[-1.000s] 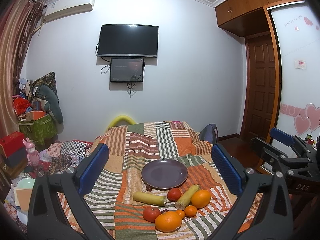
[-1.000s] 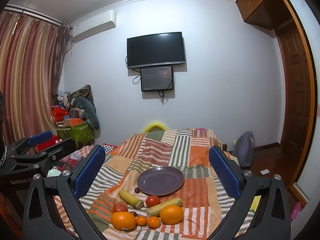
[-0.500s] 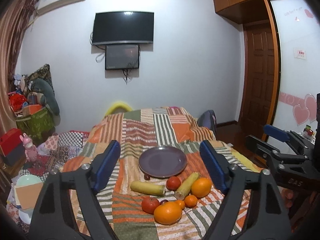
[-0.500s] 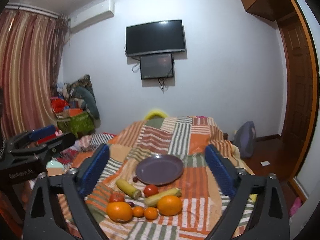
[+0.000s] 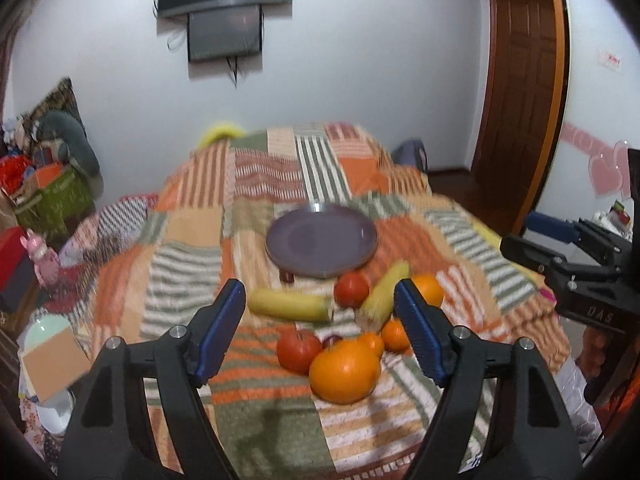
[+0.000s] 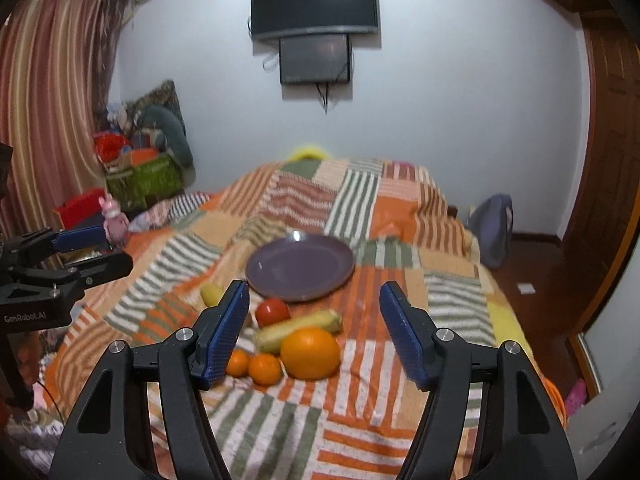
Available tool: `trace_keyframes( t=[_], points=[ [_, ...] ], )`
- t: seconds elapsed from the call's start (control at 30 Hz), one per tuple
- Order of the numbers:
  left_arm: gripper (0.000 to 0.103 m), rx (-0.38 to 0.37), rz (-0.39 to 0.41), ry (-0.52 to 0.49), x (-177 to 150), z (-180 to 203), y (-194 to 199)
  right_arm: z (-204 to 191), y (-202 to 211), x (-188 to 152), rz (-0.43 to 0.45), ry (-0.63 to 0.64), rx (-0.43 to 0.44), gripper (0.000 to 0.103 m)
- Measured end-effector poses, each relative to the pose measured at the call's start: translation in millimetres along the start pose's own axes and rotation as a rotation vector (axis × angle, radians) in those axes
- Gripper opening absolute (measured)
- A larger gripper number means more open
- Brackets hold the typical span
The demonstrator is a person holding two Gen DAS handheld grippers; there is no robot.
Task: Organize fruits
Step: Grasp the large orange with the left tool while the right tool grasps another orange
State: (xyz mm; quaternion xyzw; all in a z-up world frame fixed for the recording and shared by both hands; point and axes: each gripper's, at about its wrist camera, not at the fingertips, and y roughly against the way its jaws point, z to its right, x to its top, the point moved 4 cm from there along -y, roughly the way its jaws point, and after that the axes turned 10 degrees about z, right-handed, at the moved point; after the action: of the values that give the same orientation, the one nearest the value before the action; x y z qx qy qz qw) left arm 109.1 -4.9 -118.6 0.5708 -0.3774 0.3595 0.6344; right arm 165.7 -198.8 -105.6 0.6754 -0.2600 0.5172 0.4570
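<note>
An empty purple plate (image 5: pixel 321 240) (image 6: pixel 300 267) lies on a striped patchwork bedspread (image 5: pixel 188 248). In front of it lies a pile of produce: a yellow banana (image 5: pixel 289 304), a red tomato (image 5: pixel 351 289) (image 6: pixel 273 311), a corn cob (image 5: pixel 383 295) (image 6: pixel 299 330), large oranges (image 5: pixel 344 370) (image 6: pixel 311 353), small tangerines (image 6: pixel 265 368) and a red apple (image 5: pixel 298 350). My left gripper (image 5: pixel 320 332) is open and empty above the pile. My right gripper (image 6: pixel 314 332) is open and empty, with the large orange between its fingers in view.
A TV (image 6: pixel 314 3) hangs on the far wall. Boxes, bags and toys (image 6: pixel 136 168) are piled at the left by a curtain. A wooden door (image 5: pixel 520 92) and a bag (image 6: pixel 494 232) are at the right of the bed.
Both grippers have moved forward and down toward the fruit pile, and their jaws have narrowed somewhat. The fruit and plate have not moved.
</note>
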Motion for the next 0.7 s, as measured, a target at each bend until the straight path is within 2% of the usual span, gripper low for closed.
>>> trace_keyframes(
  t=[0.17, 0.3, 0.43, 0.7],
  points=[
    [0.077, -0.010, -0.108, 0.007, -25, -2, -27, 7, -16, -20, -0.093, -0.019, 0.009, 0.066],
    [0.078, -0.017, -0.187, 0.018, -44, -1, -44, 11, -23, -34, -0.141, -0.032, 0.013, 0.072],
    [0.081, -0.024, -0.256, 0.027, -63, 2, -60, 14, -35, -44, -0.181, -0.044, 0.027, 0.072],
    [0.081, -0.041, -0.336, 0.072, -87, 2, -81, 18, -65, -61, -0.256, -0.086, 0.060, 0.072]
  ],
)
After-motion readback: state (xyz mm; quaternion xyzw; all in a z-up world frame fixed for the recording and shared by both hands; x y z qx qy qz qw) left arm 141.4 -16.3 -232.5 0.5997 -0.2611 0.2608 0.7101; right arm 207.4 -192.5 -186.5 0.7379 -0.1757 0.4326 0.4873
